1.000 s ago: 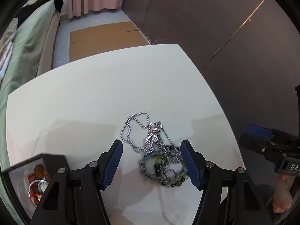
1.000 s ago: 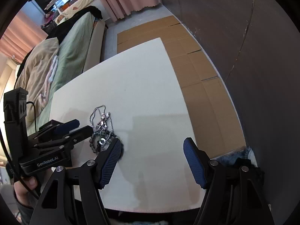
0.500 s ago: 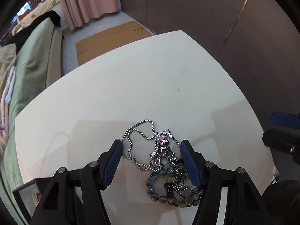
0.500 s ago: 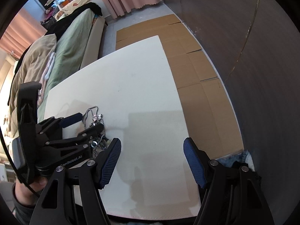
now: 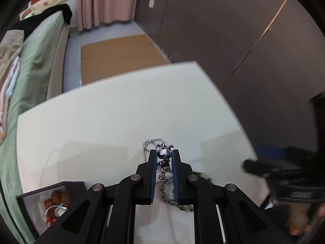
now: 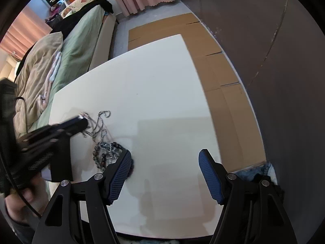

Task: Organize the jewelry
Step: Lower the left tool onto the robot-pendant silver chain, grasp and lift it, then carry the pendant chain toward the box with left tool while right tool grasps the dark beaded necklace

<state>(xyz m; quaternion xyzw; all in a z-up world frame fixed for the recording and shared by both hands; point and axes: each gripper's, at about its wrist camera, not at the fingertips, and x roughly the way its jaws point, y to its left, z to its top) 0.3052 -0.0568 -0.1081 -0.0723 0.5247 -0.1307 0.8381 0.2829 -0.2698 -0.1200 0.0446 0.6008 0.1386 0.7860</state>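
Note:
My left gripper [image 5: 164,154] is shut on a silver mouse-shaped pendant [image 5: 164,152] of a chain necklace; its silver chain [image 5: 149,144] loops past the fingertips and trails down between the fingers. In the right wrist view the left gripper [image 6: 81,122] sits at the pile's left edge, with the chain [image 6: 101,122] and dark bead bracelets [image 6: 105,154] on the white table [image 6: 162,101]. My right gripper [image 6: 164,168] is open and empty, just right of the bracelets.
A black-rimmed jewelry box [image 5: 50,205] holding orange and silver pieces stands at the table's near left corner. A bed [image 6: 67,57] lies left of the table. Cardboard sheets [image 6: 213,61] cover the floor by the dark wall.
My left gripper has shut on the mouse pendant, having been open around the pile before. The right gripper stays open, shifted slightly nearer the bracelets.

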